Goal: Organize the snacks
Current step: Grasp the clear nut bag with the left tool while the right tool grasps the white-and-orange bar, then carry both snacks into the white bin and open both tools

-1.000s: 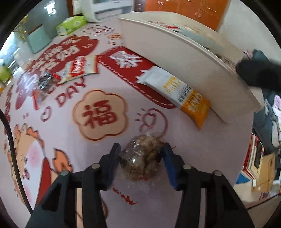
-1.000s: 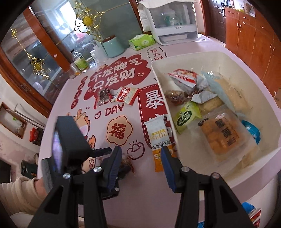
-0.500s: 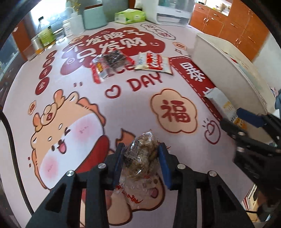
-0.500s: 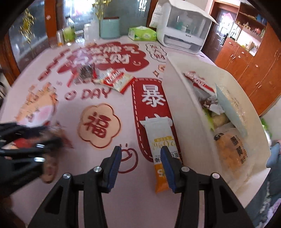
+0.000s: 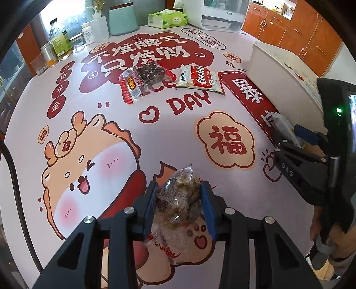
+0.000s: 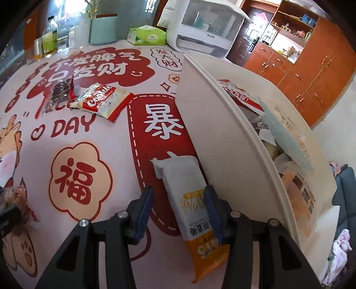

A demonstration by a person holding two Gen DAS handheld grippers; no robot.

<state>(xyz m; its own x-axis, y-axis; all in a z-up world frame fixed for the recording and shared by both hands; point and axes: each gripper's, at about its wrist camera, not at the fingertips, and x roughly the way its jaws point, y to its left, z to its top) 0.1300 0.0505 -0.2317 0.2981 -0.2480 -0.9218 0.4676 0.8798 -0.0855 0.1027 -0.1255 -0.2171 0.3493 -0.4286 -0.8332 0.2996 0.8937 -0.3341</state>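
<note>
My left gripper [image 5: 179, 205] is shut on a clear bag of brown snacks [image 5: 178, 195], held above the printed table mat. My right gripper [image 6: 179, 211] is open, its jaws on either side of a white and orange snack packet [image 6: 189, 200] that lies on the mat against the white bin [image 6: 222, 137]. The bin holds several snack packs. A red Cookie packet [image 6: 100, 102] and a dark snack bag [image 6: 59, 91] lie farther back; they also show in the left wrist view, the Cookie packet [image 5: 200, 79] and the dark bag [image 5: 142, 77].
Bottles and jars [image 5: 60, 46], a teal container [image 5: 122, 20], a green tissue pack [image 6: 146, 35] and a white appliance [image 6: 204, 24] stand along the table's far edge. Orange cabinets [image 6: 311, 66] are behind the bin. The right gripper's body [image 5: 316, 160] is at the left view's right side.
My left gripper swung left away from the bin with the clear bag. My right gripper came down low over the white and orange packet beside the bin.
</note>
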